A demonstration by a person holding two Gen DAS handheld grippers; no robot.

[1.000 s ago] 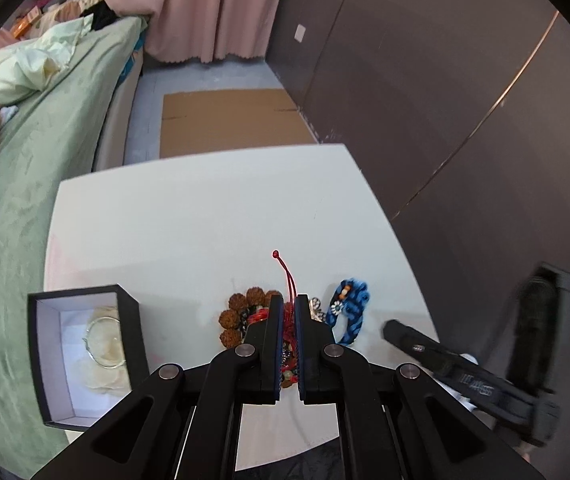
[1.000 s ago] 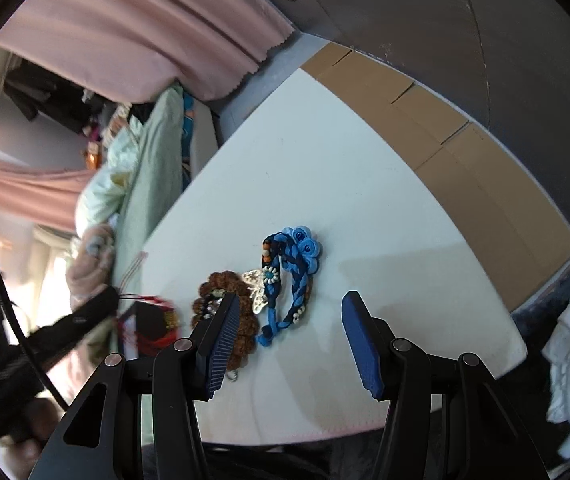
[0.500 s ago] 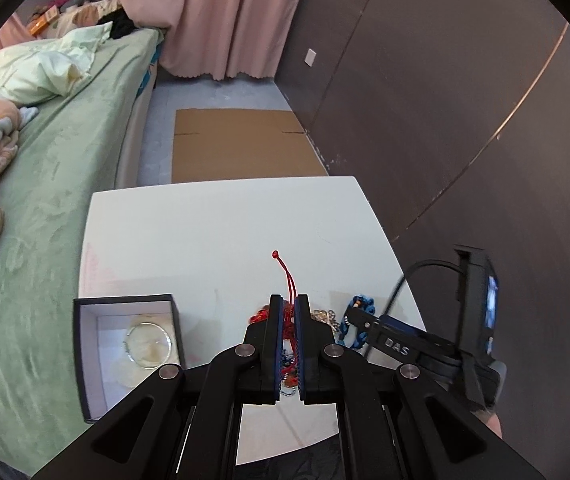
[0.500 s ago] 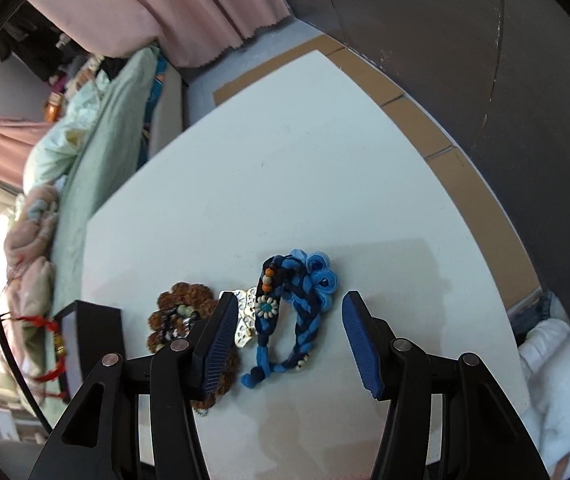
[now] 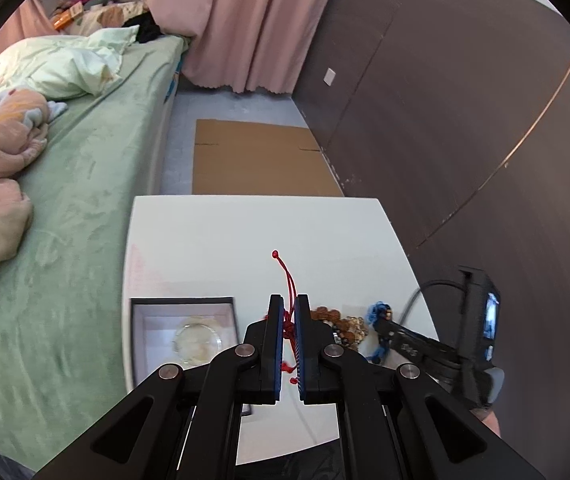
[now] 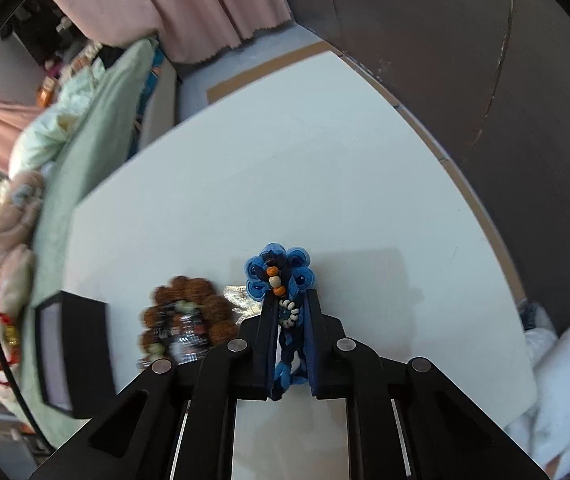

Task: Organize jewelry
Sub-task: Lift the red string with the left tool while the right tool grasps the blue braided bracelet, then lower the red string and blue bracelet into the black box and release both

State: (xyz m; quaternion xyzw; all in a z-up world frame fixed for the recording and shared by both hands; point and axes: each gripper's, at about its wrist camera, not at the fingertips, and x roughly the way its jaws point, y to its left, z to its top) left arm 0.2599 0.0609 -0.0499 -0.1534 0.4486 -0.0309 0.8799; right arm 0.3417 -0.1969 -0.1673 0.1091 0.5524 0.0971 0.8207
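Two grippers were each loaded w/ one piece. Left gripper (image 5: pixel 289 316) was clamped tight on a red cord bracelet (image 5: pixel 287 326), knotted tail poking out past the tips, piece lifted clear of the table (image 5: pixel 245 232); prob. held up so it can swing over to the box (image 5: pixel 183 334) near the table's left edge, just beside it. Box stood open, already holding a clear bangle (image 5: pixel 197 342), so that looked like the drop spot.

Right gripper (image 6: pixel 289 320) had just been closing, jaws now pinched on the blue braided bracelet (image 6: pixel 279 276) close to the table's near edge; rosette end stuck out beyond the tips. Grip along the braid's length prob. keeps it from flopping.

Brown bead bracelet (image 6: pixel 189 312) & a silver butterfly piece (image 6: pixel 241 296) lay untouched btwn box and blue braid, still to sort.
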